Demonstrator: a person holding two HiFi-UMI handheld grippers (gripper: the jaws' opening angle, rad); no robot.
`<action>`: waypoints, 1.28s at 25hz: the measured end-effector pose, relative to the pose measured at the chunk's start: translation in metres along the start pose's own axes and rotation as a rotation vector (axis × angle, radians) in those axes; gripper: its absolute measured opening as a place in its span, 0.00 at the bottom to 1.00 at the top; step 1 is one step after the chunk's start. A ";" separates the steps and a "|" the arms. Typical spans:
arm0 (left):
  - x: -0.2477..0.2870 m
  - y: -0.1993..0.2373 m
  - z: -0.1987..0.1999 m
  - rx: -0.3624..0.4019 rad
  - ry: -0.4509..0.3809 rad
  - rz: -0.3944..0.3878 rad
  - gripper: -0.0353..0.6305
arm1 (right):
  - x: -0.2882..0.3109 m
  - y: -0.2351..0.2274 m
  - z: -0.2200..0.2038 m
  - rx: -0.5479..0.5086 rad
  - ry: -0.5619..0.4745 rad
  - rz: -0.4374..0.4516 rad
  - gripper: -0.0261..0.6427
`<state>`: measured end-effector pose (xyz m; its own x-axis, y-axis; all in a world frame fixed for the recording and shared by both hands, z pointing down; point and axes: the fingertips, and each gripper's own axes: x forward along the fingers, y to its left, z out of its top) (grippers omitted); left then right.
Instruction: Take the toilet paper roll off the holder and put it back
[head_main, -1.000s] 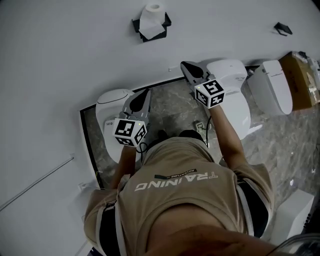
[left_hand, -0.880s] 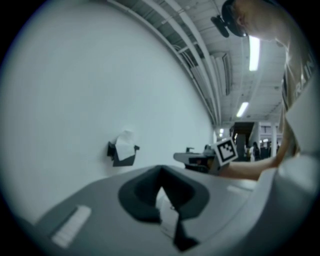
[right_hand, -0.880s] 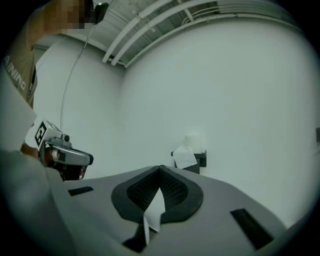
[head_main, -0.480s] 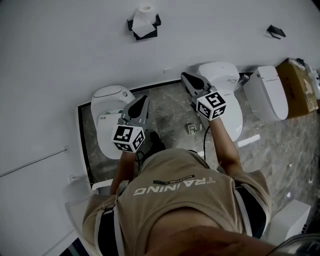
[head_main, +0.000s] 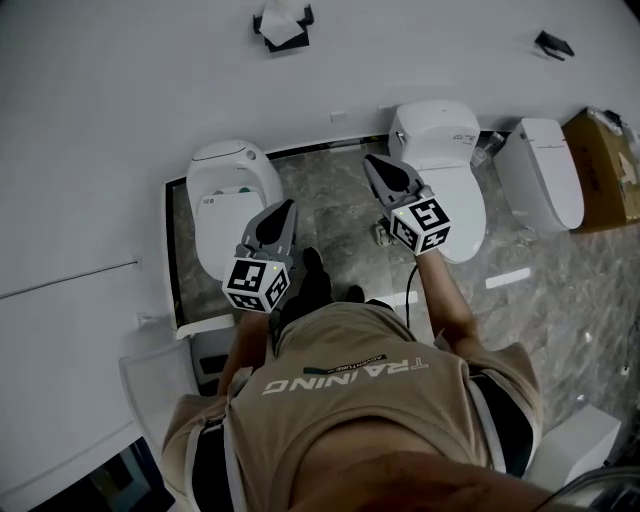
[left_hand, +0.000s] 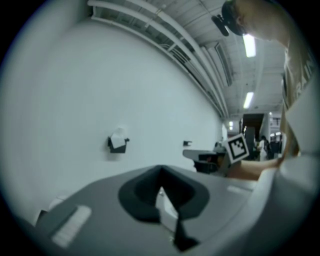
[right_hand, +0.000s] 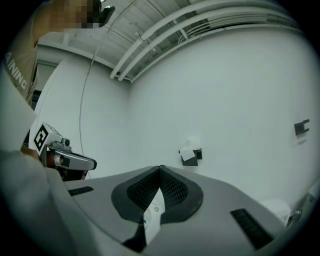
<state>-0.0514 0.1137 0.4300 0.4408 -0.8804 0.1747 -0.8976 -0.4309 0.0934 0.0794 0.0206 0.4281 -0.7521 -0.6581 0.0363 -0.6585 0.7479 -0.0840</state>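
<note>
The white toilet paper roll (head_main: 282, 22) sits on its black wall holder, with a loose sheet hanging down, at the top edge of the head view. It is small and far off in the left gripper view (left_hand: 118, 141) and the right gripper view (right_hand: 190, 152). My left gripper (head_main: 283, 212) and right gripper (head_main: 375, 163) are held out side by side, pointing toward the wall, well short of the holder. Both are shut with nothing between the jaws, as the left gripper (left_hand: 161, 172) and right gripper (right_hand: 160, 170) show in their own views.
Below me stand a toilet (head_main: 232, 195) on the left and another (head_main: 440, 165) on the right, on a marble floor. A third toilet (head_main: 545, 180) and a cardboard box (head_main: 605, 160) lie further right. A second, bare black holder (head_main: 553, 44) hangs on the wall.
The roll and holder have slid toward the top edge of the head view and the toilets have come fuller into sight. Both grippers have shifted with the person, still shut and held alike.
</note>
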 end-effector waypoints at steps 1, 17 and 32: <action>-0.004 -0.003 0.000 0.005 -0.006 0.008 0.05 | -0.006 0.002 0.000 0.004 -0.011 -0.006 0.06; -0.049 0.028 0.008 0.015 -0.094 0.061 0.05 | -0.037 0.051 0.014 -0.062 -0.032 -0.088 0.06; -0.055 0.039 0.015 0.039 -0.101 0.088 0.05 | -0.045 0.067 0.020 -0.067 -0.067 -0.115 0.06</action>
<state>-0.1112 0.1423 0.4091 0.3589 -0.9299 0.0803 -0.9333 -0.3565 0.0432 0.0700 0.0988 0.4014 -0.6695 -0.7423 -0.0251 -0.7422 0.6700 -0.0163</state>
